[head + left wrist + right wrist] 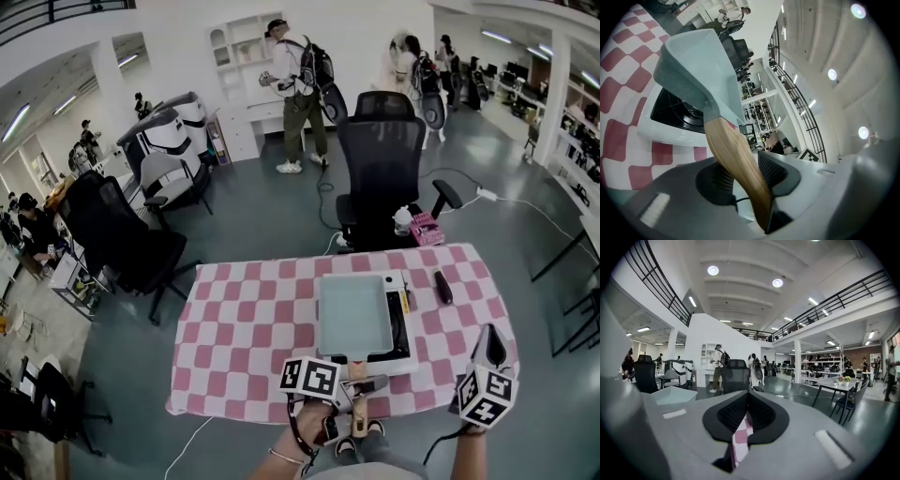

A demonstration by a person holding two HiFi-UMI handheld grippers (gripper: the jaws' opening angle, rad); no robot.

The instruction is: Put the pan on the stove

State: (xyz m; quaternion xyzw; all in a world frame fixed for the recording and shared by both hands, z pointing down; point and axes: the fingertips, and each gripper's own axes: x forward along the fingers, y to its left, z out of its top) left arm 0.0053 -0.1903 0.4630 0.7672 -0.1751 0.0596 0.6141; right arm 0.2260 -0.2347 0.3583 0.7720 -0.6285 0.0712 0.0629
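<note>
So the pale teal rectangular pan (353, 314) is seen right over the white tabletop stove with the black burner top (401, 284), which is parked on the pink-and-white checked tablecloth (244, 319). Whether its base is fully set down or hovering a touch can't be told, though a bit of tilt is hinted at in the left gripper view. The light wooden handle (732, 152) is pinched between the 2 ribbed pads of the left gripper (740, 169), roughly mid-length, with the handle's end poking back past the jaws. The right gripper (747, 401) is held by the table's near right corner with its jaws pressed together on nothing, only cloth being seen past them. Handling-wise, the pan is judged stiff and probably fairly light but front-heavy, since all the weight is hung out beyond 1 narrow grip, so sagging or rolling about the handle should be expected. Smooth rounded wood could be slippery against the pads. A hold closer to the pan body would likely be steadier, and the set-down onto the burner is best kept flat.
</note>
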